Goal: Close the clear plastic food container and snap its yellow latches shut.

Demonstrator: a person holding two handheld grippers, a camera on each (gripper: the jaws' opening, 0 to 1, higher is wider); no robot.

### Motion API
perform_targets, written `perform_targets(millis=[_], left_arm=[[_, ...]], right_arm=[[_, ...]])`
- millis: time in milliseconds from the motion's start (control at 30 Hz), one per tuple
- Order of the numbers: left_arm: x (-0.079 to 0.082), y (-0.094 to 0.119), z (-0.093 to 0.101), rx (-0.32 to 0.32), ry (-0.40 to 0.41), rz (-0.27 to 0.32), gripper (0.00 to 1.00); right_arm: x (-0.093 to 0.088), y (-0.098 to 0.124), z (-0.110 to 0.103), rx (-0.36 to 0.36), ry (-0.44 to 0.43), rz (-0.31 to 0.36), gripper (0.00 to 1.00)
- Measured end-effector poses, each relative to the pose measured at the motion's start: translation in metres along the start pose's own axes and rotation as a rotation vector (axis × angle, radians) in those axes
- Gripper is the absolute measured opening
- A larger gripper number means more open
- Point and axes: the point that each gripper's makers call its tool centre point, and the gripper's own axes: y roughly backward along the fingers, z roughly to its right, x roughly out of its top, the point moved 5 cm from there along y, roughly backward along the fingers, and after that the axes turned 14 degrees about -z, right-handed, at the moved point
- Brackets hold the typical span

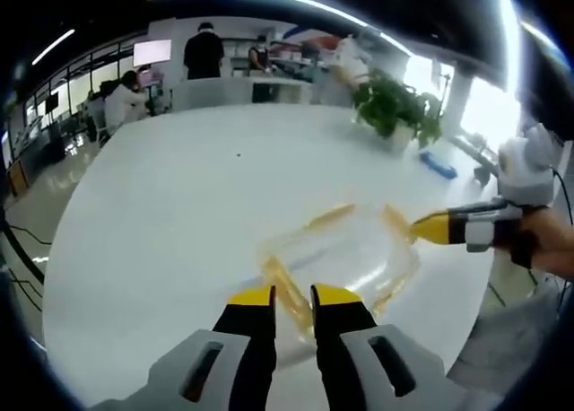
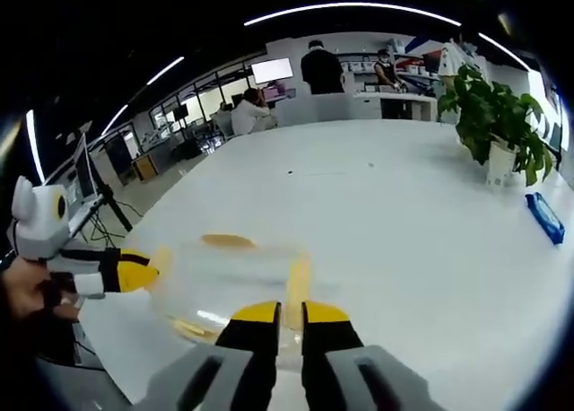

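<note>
Container (image 1: 341, 249), clear and seemingly empty, on white table (image 1: 197, 205), yellow latch (image 1: 289, 290) between nearly closed left gripper (image 1: 294, 296); right gripper (image 2: 281, 314) likewise.

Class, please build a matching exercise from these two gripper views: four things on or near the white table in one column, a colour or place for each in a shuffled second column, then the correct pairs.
Things:
1. food container
2. latches
3. potted plant
4. blue object

Descriptions:
A. green leaves, white pot
B. clear, on the white table by both grippers
C. lies flat near the table edge, beside the plant
D. yellow, along the container's edges

Pairs: 1-B, 2-D, 3-A, 4-C
</note>
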Motion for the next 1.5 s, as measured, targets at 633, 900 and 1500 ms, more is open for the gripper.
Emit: perform_targets(millis=[633,900,1500], left_arm=[[0.000,0.002,0.005,0.003,-0.038,-0.007,0.06],[0.001,0.006,0.006,0.003,-0.041,-0.014,0.06],[-0.001,0.003,0.007,-0.007,-0.020,-0.057,0.05]], right_arm=[[0.003,0.000,0.005,-0.055,0.046,0.025,0.00],[0.010,0.007,0.004,-0.055,0.044,0.034,0.00],[0.006,0.008,0.004,-0.047,0.035,-0.008,0.00]])
